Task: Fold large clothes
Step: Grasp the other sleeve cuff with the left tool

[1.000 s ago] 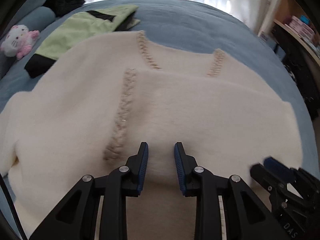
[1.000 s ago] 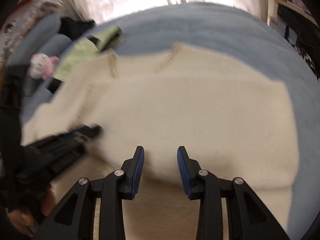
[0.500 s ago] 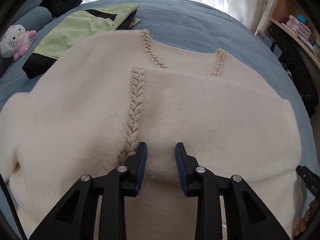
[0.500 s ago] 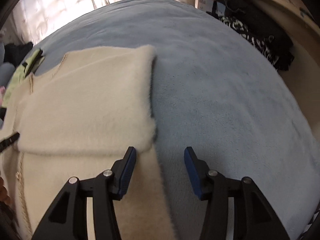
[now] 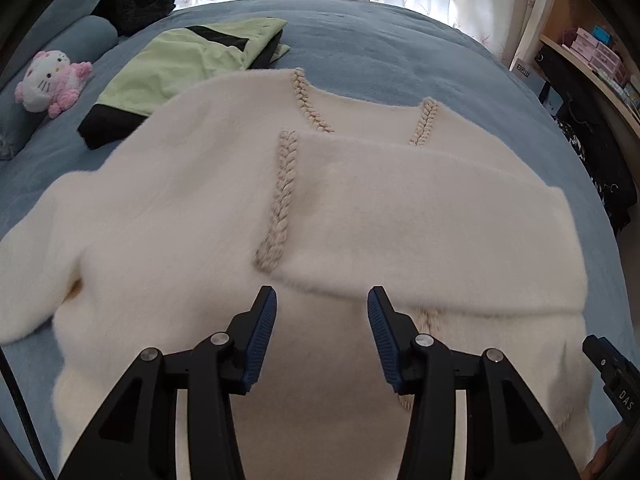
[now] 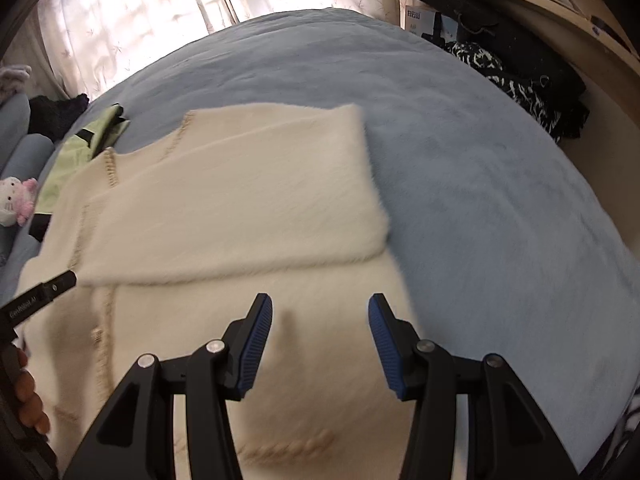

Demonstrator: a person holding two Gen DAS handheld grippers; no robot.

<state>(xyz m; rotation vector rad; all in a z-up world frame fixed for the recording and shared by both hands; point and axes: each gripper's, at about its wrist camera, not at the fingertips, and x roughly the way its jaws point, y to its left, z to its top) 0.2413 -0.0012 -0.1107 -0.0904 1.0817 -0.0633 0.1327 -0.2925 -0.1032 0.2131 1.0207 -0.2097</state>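
A large fluffy cream sweater (image 5: 192, 216) with braided tan trim lies flat on the blue bed (image 5: 384, 48). One sleeve or side panel (image 5: 432, 232) is folded across its front. My left gripper (image 5: 322, 332) is open and empty, just above the sweater's near part, below the folded panel's edge. My right gripper (image 6: 320, 340) is open and empty over the sweater's (image 6: 240, 200) right edge, next to the bare bedcover (image 6: 500, 200). The right gripper's tip shows at the lower right of the left wrist view (image 5: 612, 372).
A green and black garment (image 5: 180, 68) lies behind the sweater. A pink and white plush toy (image 5: 50, 80) and dark clothes (image 5: 128, 8) sit at the back left. Shelves with boxes (image 5: 592, 52) and dark bags (image 6: 520, 72) stand along the bed's right side.
Both grippers have opened wider. The right gripper swung to the sweater's right edge and drew back slightly. The left gripper pulled back a little from the folded panel.
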